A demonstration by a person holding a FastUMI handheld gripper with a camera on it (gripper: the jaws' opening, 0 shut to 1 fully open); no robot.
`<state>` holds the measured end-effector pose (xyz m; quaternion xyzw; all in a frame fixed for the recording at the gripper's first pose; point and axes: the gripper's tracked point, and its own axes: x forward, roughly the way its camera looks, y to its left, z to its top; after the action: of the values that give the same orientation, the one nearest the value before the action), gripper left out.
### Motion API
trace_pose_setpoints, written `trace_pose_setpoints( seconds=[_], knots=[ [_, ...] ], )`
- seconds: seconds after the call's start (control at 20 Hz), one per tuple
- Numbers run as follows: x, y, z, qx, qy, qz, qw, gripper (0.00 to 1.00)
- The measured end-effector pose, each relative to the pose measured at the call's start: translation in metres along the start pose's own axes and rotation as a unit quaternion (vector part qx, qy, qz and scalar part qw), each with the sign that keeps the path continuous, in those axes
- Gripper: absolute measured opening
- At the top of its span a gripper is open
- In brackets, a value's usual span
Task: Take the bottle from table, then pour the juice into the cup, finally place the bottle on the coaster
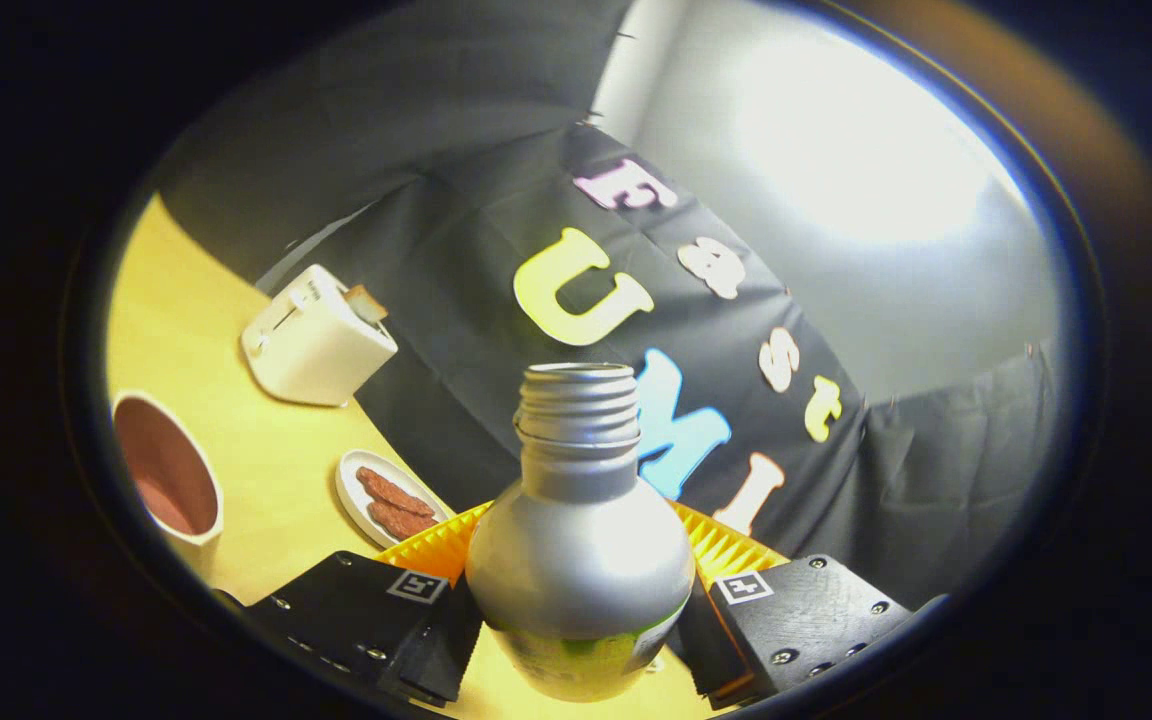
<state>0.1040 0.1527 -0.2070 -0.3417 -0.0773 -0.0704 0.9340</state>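
Yellow wooden table (236,450); gripper (576,640) clamps uncapped silver metal bottle (581,560); tilt w/ red-lined cup (168,470) well off risks spill.

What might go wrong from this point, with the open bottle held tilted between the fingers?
The bottle has no cap, so swinging it toward the cup could slosh juice onto the table. The gripper holds its rounded lower body, which might slip as the tilt grows. The plate sits close to the cup and could catch splashes.
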Motion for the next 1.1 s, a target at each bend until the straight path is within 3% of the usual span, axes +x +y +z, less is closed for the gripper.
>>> trace_pose_setpoints(
  seconds=[0.2, 0.45, 0.55, 0.9, 1.1],
  knots=[
    [0.008, 0.017, -0.018, 0.130, 0.062, 0.066, 0.987, 0.82],
    [0.014, 0.036, -0.027, 0.280, 0.124, 0.147, 0.941, 0.82],
    [0.022, 0.034, -0.026, 0.293, 0.133, 0.158, 0.933, 0.82],
    [0.027, 0.033, -0.001, 0.292, 0.099, 0.166, 0.937, 0.82],
    [0.035, 0.044, 0.002, 0.319, 0.102, 0.173, 0.926, 0.82]
  ],
)
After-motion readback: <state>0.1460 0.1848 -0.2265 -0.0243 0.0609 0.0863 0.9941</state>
